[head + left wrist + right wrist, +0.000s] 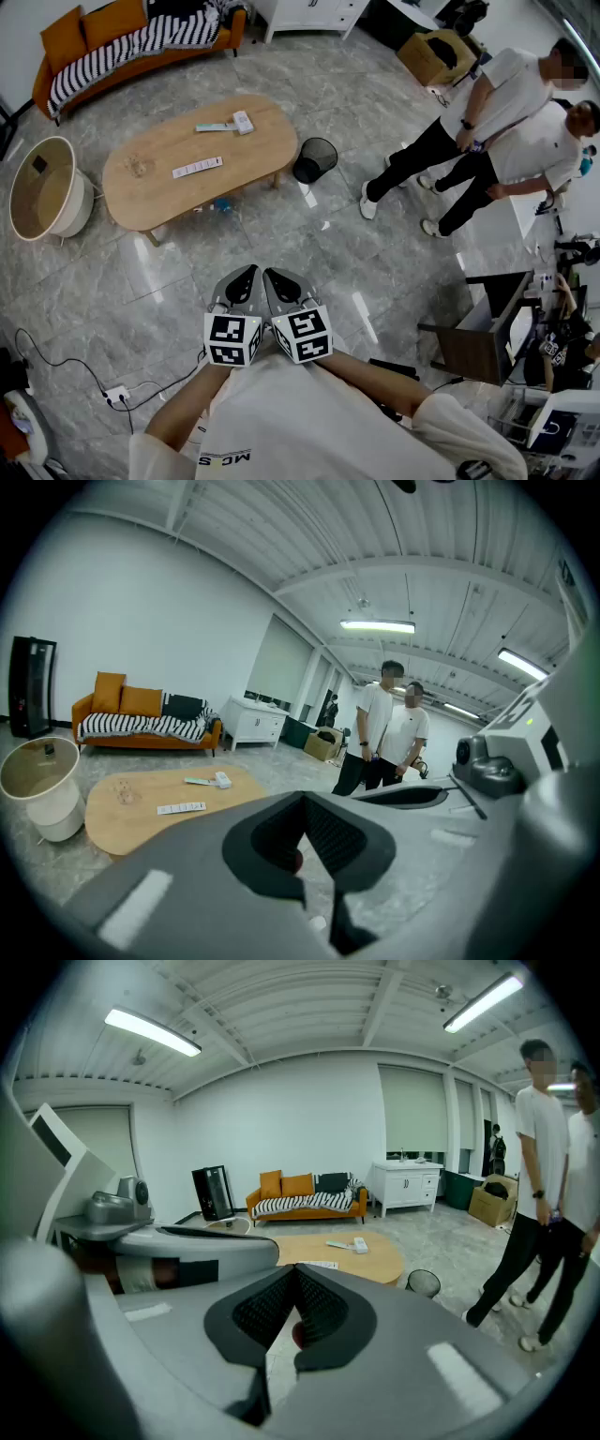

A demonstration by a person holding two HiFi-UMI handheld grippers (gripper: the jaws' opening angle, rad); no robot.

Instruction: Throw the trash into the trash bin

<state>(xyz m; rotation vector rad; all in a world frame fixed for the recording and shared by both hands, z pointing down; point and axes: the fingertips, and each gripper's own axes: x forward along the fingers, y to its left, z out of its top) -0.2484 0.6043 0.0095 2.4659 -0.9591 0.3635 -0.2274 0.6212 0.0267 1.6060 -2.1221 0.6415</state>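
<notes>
Well, the person stands on the grey tile floor [375, 272] with both tools held out low and side by side, their marker cubes touching. The left tongs [246, 272] are closed with nothing between the pads; its own view shows the tips [303, 799] meeting. The right tongs [281, 275] are closed and empty too, tips together [295, 1269].

Ahead of them is the oval wooden bench [178, 192]. On it lie a white strip [197, 168], and, further back, a remote [211, 127] just beside a white box [243, 122]. A small blue thing [222, 203] sits on the floor under the bench's near edge. Which of these is the trash I cannot tell.

The bin [315, 159], black mesh, stands upright on the floor just off the bench's right end, well apart from both tools; the right gripper view shows it too [424, 1282].

An orange sofa [56, 42] with a striped throw is behind the bench, a round white tub [80, 202] to its left, and two people [497, 94] stand off to the right.
</notes>
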